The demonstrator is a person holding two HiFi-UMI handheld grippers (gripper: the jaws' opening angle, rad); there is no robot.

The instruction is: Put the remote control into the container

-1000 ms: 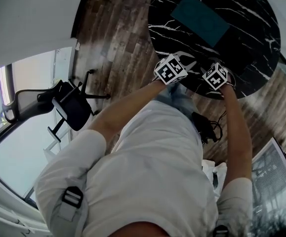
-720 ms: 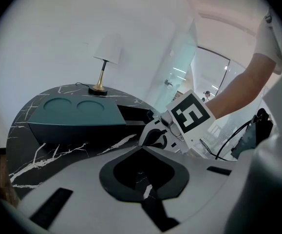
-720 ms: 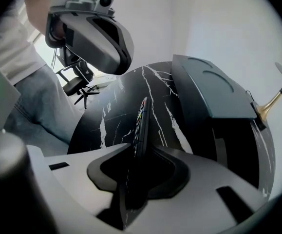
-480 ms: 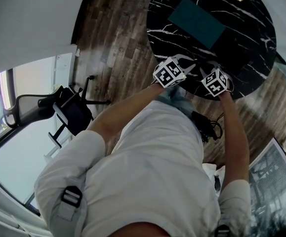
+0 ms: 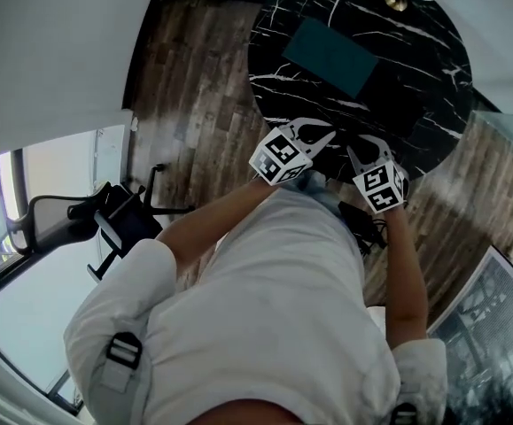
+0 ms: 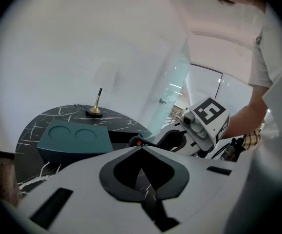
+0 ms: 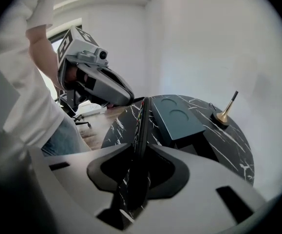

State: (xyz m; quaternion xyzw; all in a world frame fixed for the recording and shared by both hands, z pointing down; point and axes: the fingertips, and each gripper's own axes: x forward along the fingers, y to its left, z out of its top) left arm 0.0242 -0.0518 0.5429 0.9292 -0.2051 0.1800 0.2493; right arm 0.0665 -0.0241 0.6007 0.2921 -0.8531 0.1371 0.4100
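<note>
Since a second ago the right gripper (image 7: 136, 152) has gone from jaws wide apart to clamped on the remote control (image 7: 140, 126), and both grippers now sit a touch further back from the container (image 5: 331, 56) in our head view.

So we've got the remote pinched on its thin edge between the right jaws. It stands on its side, with its far end pointing toward the container and lining up just left of it in the right gripper view. It's short of the container, on our side of it and not over it. Can't tell if it's touching the counter (image 5: 415, 69) or lifted clear.

Our left gripper (image 6: 141, 149) has its jaws together with nothing in them, hanging just beside the right one, also on the near side of the container.

That container is the teal box with two round dimples on top, lying flat on the black marble counter. Beyond it, at the far rim, there's a little brass stand (image 5: 396, 1) with a thin rod.
</note>
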